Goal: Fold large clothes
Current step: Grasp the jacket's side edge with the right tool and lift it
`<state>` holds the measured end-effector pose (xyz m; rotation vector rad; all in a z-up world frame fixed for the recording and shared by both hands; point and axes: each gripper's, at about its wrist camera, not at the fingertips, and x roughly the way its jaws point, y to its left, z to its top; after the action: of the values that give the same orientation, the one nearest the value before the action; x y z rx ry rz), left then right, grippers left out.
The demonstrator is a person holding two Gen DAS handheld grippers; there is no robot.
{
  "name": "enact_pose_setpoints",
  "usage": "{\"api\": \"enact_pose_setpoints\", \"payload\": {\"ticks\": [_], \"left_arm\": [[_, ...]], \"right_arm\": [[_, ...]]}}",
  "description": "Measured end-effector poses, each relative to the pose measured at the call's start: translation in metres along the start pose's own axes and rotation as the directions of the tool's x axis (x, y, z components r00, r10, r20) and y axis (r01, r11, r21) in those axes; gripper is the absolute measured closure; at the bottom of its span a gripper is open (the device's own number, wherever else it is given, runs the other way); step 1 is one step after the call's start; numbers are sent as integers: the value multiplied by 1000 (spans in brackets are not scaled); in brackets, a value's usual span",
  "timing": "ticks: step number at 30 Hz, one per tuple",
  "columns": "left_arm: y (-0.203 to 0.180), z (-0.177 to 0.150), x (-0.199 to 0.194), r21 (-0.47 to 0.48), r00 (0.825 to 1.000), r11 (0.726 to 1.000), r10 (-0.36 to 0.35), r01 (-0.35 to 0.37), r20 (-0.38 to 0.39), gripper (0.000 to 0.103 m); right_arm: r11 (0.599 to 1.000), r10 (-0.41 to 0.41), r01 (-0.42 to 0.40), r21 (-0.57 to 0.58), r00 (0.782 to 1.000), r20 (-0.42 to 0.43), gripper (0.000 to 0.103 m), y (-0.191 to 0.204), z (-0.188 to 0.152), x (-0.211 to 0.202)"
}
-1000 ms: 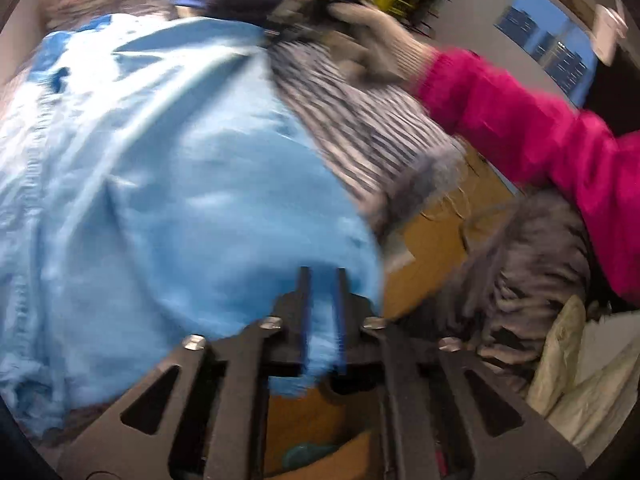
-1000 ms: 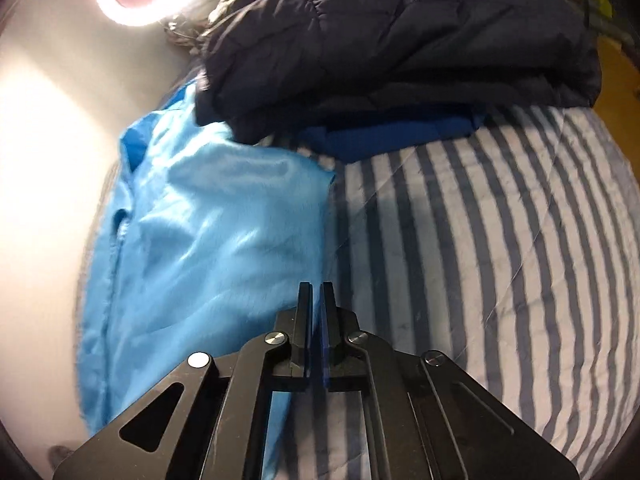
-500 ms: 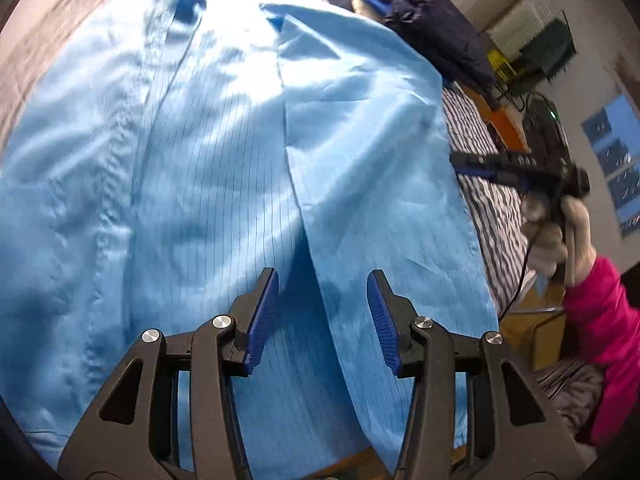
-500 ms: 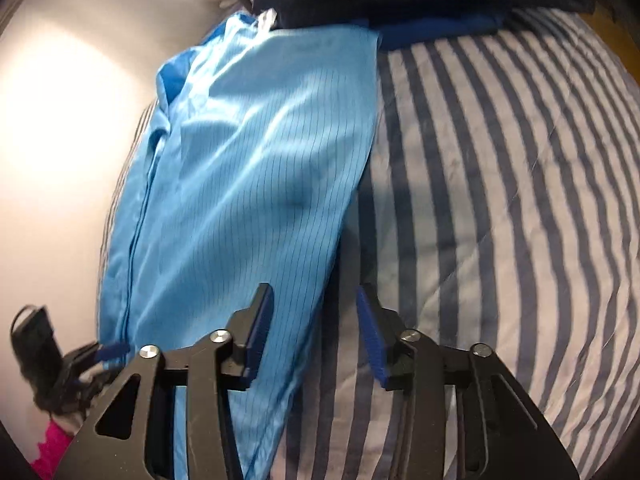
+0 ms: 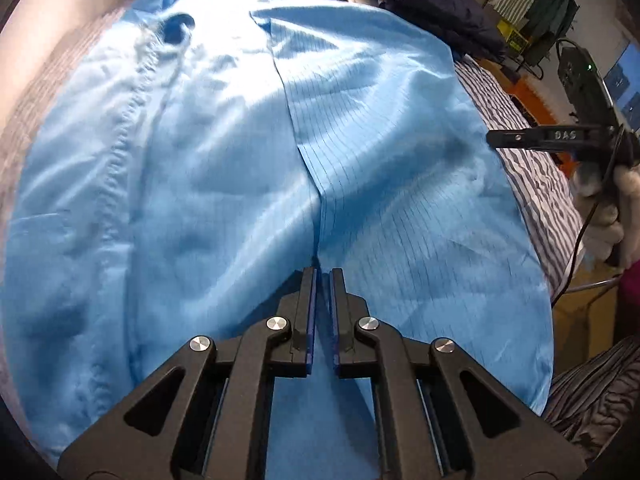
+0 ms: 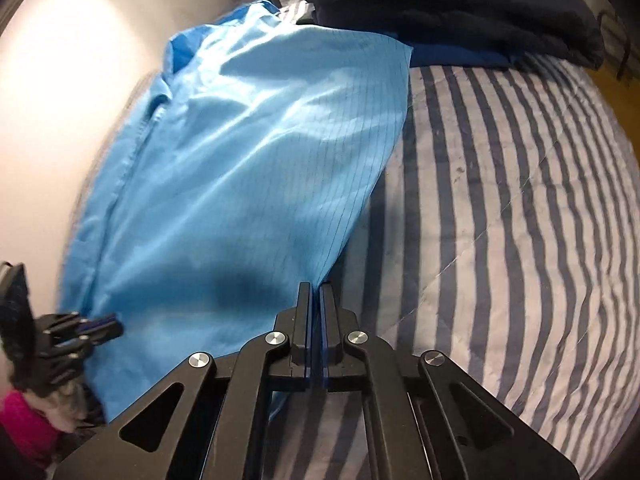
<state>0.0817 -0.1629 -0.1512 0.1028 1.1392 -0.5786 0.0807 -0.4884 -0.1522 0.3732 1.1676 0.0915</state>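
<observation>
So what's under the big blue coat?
The light blue garment lies on a blue-and-white striped bed cover, which shows beside its right edge. Whatever sits directly beneath the cloth is covered, so I cannot see it.

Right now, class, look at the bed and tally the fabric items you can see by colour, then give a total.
Light blue: 1, the garment spread on the bed.
Navy: 1, the padded jacket.
Royal blue: 1, the cloth under that jacket.
Striped blue and white: 1, the bedcover.
Total: 4
</observation>
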Motion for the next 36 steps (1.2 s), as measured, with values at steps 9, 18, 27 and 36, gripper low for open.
{"api": "enact_pose_setpoints", "payload": {"ticks": [9,18,27,36], "left_arm": [[-29,-40,-45,78,995,995,-62,56,81,99],[-58,-56,10,94,987,982,-161,162,-21,99],[-35,-50,-36,-3,978,981,-192,193,81,99],[25,-59,-103,-155,949,959,-194,237,247,99]], "right_arm": [[981,165,-163,106,986,-8,59,7,-73,-26],[975,192,-180,131,978,-78,100,40,-123,-10],[999,32,-33,-3,999,-12,102,102,-102,-37],[983,14,-8,-183,999,33,102,173,-64,-56]]}}
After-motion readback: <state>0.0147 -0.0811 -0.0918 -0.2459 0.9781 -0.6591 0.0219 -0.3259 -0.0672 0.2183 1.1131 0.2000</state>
